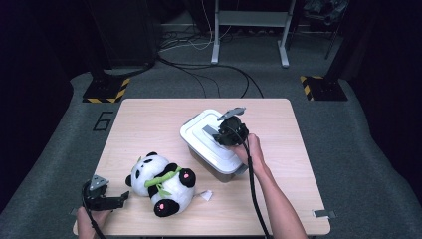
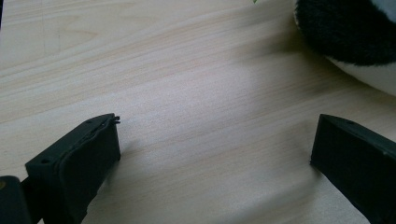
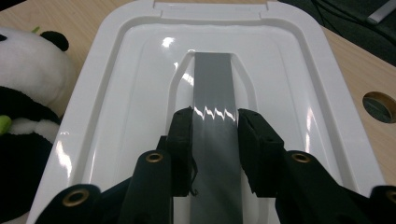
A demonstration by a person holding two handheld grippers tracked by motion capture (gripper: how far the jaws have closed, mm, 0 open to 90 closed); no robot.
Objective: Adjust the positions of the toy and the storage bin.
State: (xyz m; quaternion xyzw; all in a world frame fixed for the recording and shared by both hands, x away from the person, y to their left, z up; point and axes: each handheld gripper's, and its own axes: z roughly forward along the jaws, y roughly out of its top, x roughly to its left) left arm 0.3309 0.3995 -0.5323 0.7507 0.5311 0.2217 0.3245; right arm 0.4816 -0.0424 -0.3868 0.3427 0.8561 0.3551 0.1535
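Large dark numeral "6" marked on the grey carpeted floor beside the table's far left corner, the one legible mark, no other readable text or labels

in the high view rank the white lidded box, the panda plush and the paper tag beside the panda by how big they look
1. white lidded box, largest, though the right tool covers part of its lid.
2. panda plush, a little smaller; it lies nearer the camera, so the gap is unsure.
3. paper tag, by far the smallest.

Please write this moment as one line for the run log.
right gripper: shut on grey handle of box lid | left gripper: open, on table | panda: beside box
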